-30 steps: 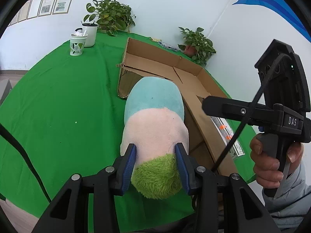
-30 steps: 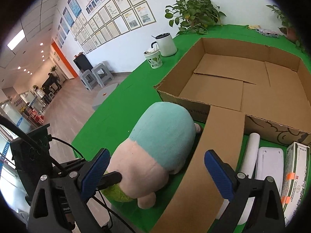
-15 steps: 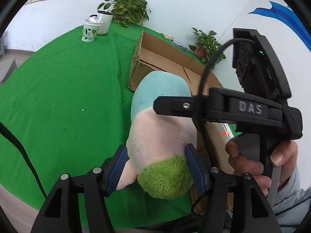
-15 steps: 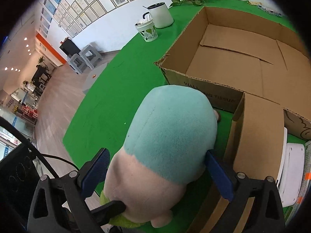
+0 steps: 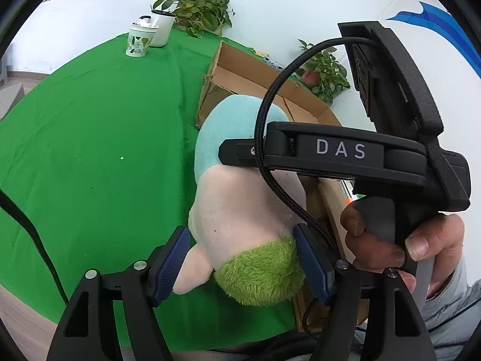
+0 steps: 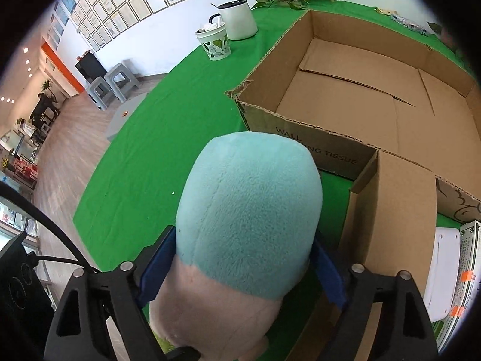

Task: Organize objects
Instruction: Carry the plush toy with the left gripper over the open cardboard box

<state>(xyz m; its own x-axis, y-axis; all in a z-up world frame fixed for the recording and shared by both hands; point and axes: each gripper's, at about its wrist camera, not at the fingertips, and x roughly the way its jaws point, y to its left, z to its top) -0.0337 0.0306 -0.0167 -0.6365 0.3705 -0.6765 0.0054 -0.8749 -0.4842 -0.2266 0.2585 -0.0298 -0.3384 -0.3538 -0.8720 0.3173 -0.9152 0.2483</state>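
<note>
A plush toy with a teal top, pale pink middle and fuzzy green end lies on the green cloth beside an open cardboard box. My left gripper is open, its blue pads on either side of the toy's green end. My right gripper straddles the toy at the seam between teal and pink, its blue pads against both sides. The right gripper's black body crosses the left wrist view above the toy.
A box flap stands right of the toy. A white flat object and a printed carton lie at far right. A patterned cup, white kettle and potted plants stand at the table's far end.
My left gripper's pads have spread apart from the toy's green end. My right gripper has moved in over the toy and closed its pads onto the toy's sides.
</note>
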